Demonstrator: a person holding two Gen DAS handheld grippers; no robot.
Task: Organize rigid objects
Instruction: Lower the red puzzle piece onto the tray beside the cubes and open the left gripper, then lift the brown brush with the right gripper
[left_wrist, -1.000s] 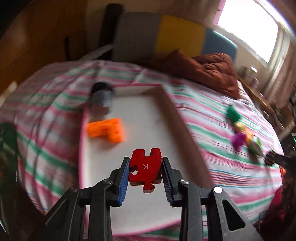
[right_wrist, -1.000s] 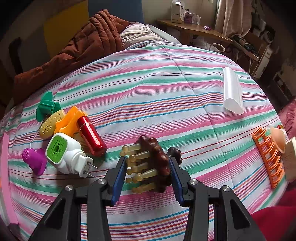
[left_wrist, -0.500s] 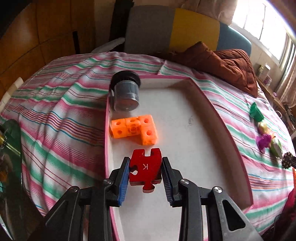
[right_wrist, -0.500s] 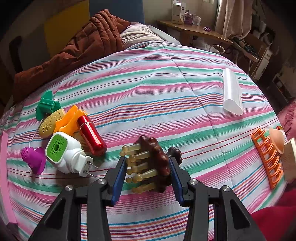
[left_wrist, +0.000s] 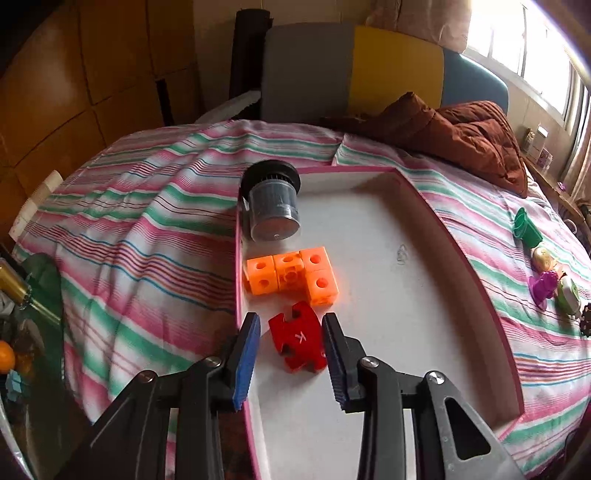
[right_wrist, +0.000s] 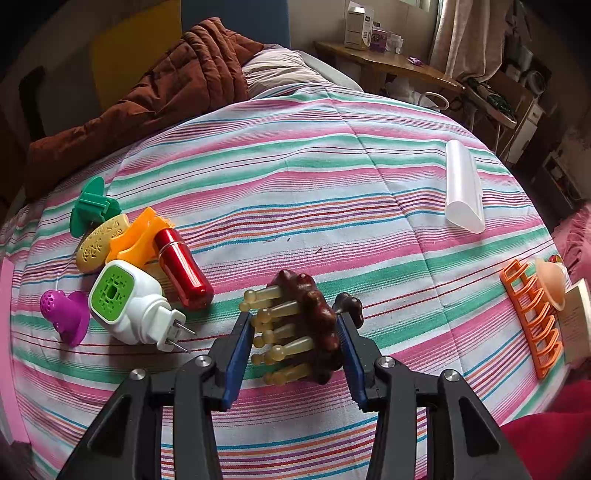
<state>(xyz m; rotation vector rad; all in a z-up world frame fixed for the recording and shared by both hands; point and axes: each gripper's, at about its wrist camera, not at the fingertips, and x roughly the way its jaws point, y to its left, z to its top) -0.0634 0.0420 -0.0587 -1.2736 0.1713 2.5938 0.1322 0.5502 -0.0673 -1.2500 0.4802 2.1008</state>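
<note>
In the left wrist view, a red puzzle piece (left_wrist: 298, 341) marked K lies tilted on the floor of a white tray (left_wrist: 399, 295) with a pink rim. My left gripper (left_wrist: 290, 363) is open around it, jaws apart on both sides. An orange block cluster (left_wrist: 291, 275) and a dark cylindrical jar (left_wrist: 272, 206) lie further in the tray. In the right wrist view, my right gripper (right_wrist: 295, 354) is shut on a brown massage brush (right_wrist: 299, 328) with pale prongs, just above the striped bed.
On the bed left of the brush lie a red tube (right_wrist: 183, 267), a white and green plug-in device (right_wrist: 129, 301), a purple piece (right_wrist: 64, 314), an orange piece (right_wrist: 138, 236), a yellow piece (right_wrist: 101, 242) and a green piece (right_wrist: 92, 210). A white tube (right_wrist: 463, 184) and an orange rack (right_wrist: 532, 314) lie right. A brown blanket (right_wrist: 155, 92) lies behind.
My left gripper moved down to the tray's near left part and opened; the red puzzle piece dropped onto the tray floor. The right gripper and brush have not moved.
</note>
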